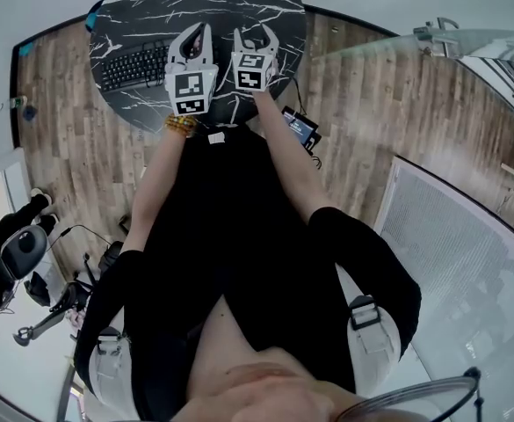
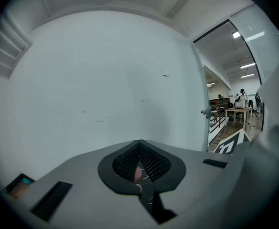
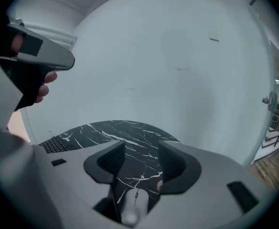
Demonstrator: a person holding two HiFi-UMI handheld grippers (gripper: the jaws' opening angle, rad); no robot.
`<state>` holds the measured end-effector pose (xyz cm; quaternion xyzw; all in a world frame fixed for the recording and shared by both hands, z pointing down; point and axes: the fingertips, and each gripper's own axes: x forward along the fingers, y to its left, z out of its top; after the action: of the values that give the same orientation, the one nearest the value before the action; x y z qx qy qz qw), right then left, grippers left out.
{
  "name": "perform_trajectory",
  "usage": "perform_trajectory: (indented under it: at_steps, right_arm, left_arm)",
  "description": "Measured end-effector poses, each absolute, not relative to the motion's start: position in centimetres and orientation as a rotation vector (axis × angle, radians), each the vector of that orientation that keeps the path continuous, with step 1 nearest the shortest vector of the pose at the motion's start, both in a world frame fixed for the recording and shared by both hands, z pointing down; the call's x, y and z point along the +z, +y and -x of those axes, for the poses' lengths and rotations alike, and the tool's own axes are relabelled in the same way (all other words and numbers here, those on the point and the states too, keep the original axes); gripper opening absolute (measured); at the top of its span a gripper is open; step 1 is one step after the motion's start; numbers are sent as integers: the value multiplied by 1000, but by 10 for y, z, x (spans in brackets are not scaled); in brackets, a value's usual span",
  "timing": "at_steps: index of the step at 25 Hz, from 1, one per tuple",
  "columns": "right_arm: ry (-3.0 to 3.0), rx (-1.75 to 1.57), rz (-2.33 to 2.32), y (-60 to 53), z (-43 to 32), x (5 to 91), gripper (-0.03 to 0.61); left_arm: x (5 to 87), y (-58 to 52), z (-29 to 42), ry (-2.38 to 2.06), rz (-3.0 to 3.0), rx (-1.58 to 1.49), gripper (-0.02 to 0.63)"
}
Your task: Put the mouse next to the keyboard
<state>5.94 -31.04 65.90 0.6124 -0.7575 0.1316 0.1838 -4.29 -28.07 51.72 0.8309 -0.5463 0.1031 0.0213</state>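
**A:** Right gripper view: the right tool [image 3: 141,165] has its jaws apart, clamping nothing. The white mouse [image 3: 131,207] sits on the marble surface [image 3: 129,130] just under them, long axis in line with the tool.

**B:** The keyboard [image 3: 58,144] is off to its left. The left tool [image 2: 140,165] has its jaws together. No readable brand anywhere.

We saw soft, even light, heavy fisheye bending with black vignetted corners, and bright ceiling lights [image 2: 256,35] glaring at right.
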Motion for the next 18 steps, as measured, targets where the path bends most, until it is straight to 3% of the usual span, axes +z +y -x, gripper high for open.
perform_trajectory:
  at_steps: [2, 4, 18]
  right_arm:
    - [-2140, 319, -1760, -310, -63, 647, 178]
    - [-2140, 258, -1794, -311, -67, 633, 152]
    - [-2265, 174, -1869, -304, -69, 564, 58]
  left_arm:
    - [518, -280, 44, -1696, -2572, 320, 9]
    - [518, -280, 44, -1696, -2567, 313, 9]
    - [512, -275, 34, -1686, -2572, 259, 9]
